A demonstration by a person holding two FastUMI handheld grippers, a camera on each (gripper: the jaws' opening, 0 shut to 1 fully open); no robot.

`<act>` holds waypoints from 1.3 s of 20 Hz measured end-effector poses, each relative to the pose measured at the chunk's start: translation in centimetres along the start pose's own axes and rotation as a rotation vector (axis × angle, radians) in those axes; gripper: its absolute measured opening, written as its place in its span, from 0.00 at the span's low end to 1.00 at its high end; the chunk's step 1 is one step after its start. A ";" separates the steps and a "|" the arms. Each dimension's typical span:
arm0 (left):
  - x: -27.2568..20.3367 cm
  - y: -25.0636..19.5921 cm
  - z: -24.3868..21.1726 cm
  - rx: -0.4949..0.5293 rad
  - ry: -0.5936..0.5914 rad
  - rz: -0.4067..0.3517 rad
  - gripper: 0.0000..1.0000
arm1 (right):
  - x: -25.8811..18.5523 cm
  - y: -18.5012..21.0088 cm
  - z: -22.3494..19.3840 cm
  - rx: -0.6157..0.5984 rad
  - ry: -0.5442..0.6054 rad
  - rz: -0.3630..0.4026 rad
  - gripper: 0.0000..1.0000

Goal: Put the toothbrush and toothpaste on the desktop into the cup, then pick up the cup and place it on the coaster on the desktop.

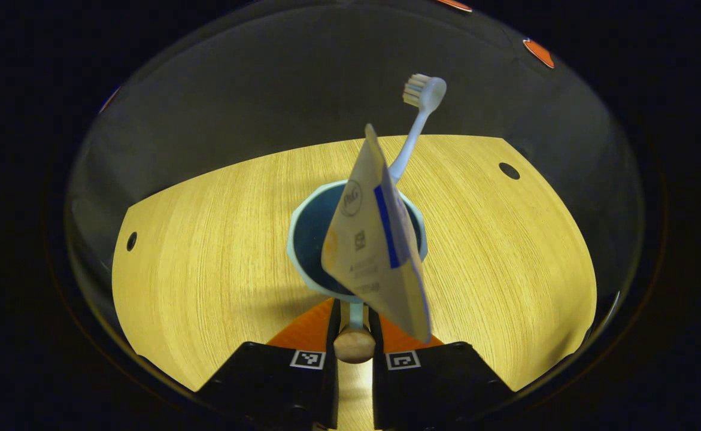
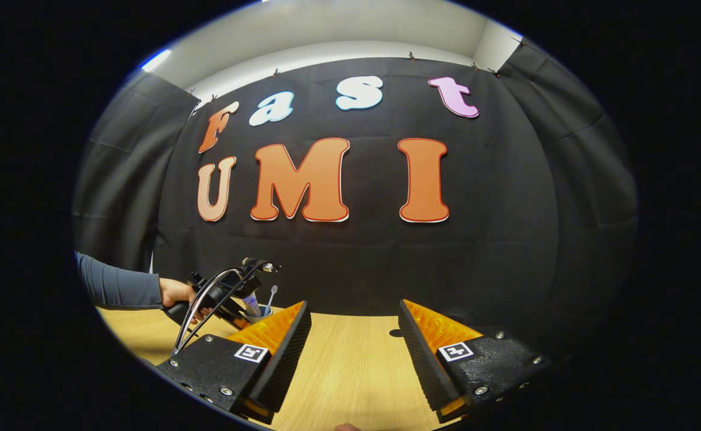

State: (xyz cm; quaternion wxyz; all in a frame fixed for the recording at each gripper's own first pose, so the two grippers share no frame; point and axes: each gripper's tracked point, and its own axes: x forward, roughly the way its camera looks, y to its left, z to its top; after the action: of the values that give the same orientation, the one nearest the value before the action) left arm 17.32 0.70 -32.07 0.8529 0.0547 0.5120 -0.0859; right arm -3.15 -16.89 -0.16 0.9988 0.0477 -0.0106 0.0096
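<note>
In the left gripper view we see our left tongs closed narrow on the handle of a pale blue cup, both fingers pressing it from either side. The cup stands near the middle of the wooden tabletop, with the toothbrush leaning out of its far side, bristles up, and the toothpaste tube slanting out toward us. An orange surface under the cup's near side may be the coaster, though we cannot tell for certain. In the right gripper view our right tongs hang wide and empty above the tabletop, well apart from the cup, while a sleeved hand holds the left gripper near the tabletop's left edge. We judge both items are already in the cup, so the carry to the coaster is the step in hand. To do it well, we should keep the cup level, since the tall tube could tip out, and set it down flat before loosening the hold.
</note>
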 end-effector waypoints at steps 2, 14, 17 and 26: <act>-0.1 -0.3 0.3 0.013 -0.002 0.003 0.22 | 0.1 0.0 -0.4 -0.007 0.009 0.002 0.88; -5.9 -3.1 -6.2 0.072 -0.168 -0.009 0.70 | -0.1 2.4 -0.8 0.016 0.039 0.004 0.88; -10.1 -1.2 -6.0 0.111 -0.255 0.046 1.00 | -0.2 3.8 0.1 -0.003 0.019 0.003 0.88; -21.0 5.4 -8.9 0.081 -0.600 0.283 1.00 | -0.6 10.4 1.5 -0.048 -0.024 0.040 0.88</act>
State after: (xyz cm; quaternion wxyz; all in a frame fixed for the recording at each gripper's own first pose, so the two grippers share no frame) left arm 1.02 9.52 -17.68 0.9662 0.1315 0.2216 0.0009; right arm -4.01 -6.68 2.35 0.9990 0.0234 -0.0238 0.0287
